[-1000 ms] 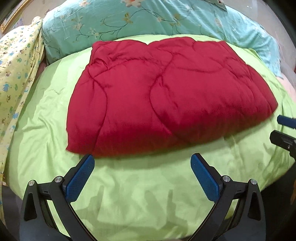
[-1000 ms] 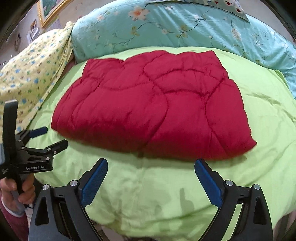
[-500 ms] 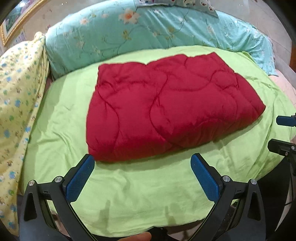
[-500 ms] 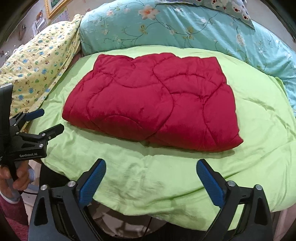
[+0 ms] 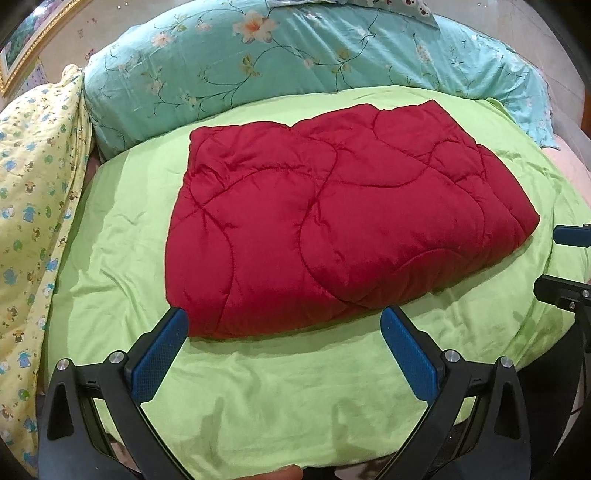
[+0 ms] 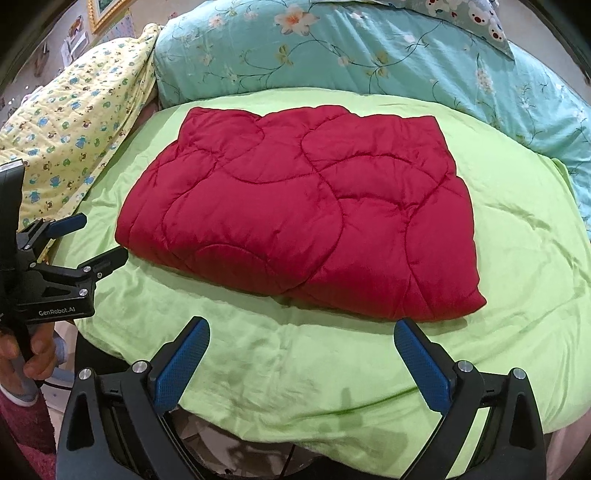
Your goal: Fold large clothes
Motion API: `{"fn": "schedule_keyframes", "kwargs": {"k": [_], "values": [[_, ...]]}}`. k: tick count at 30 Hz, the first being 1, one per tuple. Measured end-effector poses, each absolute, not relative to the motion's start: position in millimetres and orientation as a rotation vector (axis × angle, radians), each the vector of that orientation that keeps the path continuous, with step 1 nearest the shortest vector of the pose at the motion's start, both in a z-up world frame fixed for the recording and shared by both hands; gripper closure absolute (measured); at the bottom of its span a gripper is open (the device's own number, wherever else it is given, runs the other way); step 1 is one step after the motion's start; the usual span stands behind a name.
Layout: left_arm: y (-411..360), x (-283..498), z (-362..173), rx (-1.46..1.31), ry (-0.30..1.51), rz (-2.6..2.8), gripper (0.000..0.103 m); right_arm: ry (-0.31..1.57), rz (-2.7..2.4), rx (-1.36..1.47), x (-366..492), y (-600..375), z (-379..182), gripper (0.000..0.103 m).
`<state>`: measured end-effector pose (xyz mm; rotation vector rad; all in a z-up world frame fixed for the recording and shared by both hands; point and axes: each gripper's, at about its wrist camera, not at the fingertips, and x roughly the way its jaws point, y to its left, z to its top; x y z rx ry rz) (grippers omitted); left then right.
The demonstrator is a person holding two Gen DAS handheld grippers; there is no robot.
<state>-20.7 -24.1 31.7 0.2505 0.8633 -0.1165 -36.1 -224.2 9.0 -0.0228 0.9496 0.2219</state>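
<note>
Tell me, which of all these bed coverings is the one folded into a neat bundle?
The red quilted comforter, lying on top of the lime-green sheet. The teal floral one and yellow printed one are bunched around the edges.

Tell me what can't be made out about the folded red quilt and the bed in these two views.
- Red quilt: its underside and number of folded layers, hidden by its own top layer in both views.
- Green sheet: its near edge, behind the right gripper.
- Cartoon pillow: cut off by the top edge.
</note>
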Motion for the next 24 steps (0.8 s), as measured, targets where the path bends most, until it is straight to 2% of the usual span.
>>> {"fn": "schedule_keyframes", "kwargs": {"k": [24], "values": [[-25, 5, 26, 0.240, 0.883, -0.125, 0.000, 0.976, 0.235, -0.033, -4, -220, 5, 0.002]]}}
